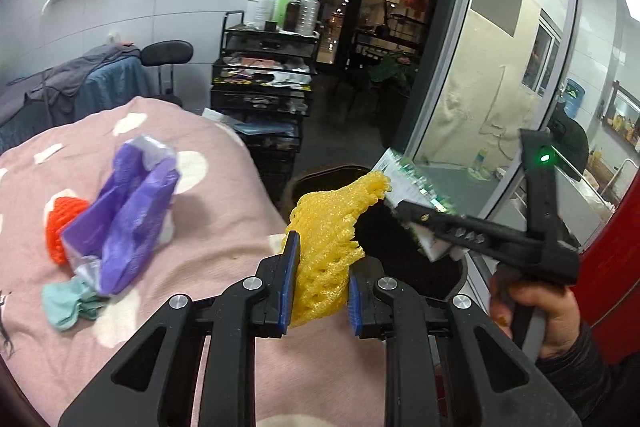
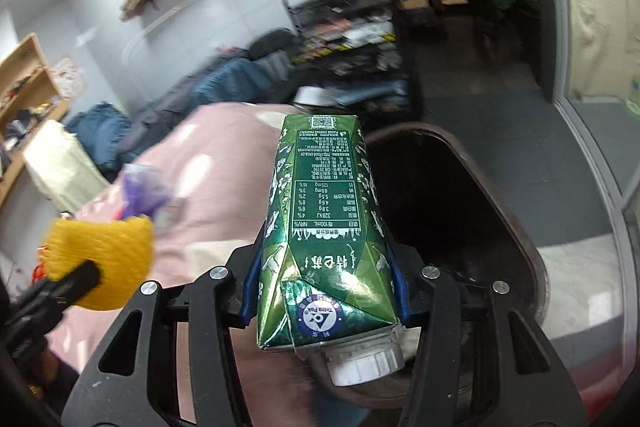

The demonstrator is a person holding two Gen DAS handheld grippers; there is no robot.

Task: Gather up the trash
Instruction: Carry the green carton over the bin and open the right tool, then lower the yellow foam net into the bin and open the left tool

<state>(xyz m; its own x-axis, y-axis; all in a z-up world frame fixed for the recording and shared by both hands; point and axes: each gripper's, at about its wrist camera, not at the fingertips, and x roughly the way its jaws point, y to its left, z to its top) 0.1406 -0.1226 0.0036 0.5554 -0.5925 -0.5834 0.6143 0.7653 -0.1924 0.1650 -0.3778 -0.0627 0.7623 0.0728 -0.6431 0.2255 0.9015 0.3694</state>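
My left gripper (image 1: 322, 267) is shut on a yellow foam net sleeve (image 1: 332, 227), lifted above the pink bed cover (image 1: 192, 227). That yellow sleeve (image 2: 100, 259) shows at the left of the right wrist view. My right gripper (image 2: 324, 267) is shut on a green drink carton (image 2: 324, 211) with a white cap, held over the dark trash bin (image 2: 460, 195). In the left wrist view the carton (image 1: 416, 195) and right gripper (image 1: 432, 223) hang above the bin (image 1: 340, 173). A purple wrapper (image 1: 128, 219), an orange net (image 1: 64, 223) and a mint cloth (image 1: 68, 303) lie on the bed.
A black trolley (image 1: 264, 79) loaded with bottles stands beyond the bed. A glass door (image 1: 500, 87) is on the right, a dark doorway behind. A chair draped with clothes (image 1: 92, 79) sits at the left. A hand (image 1: 552, 315) holds the right gripper.
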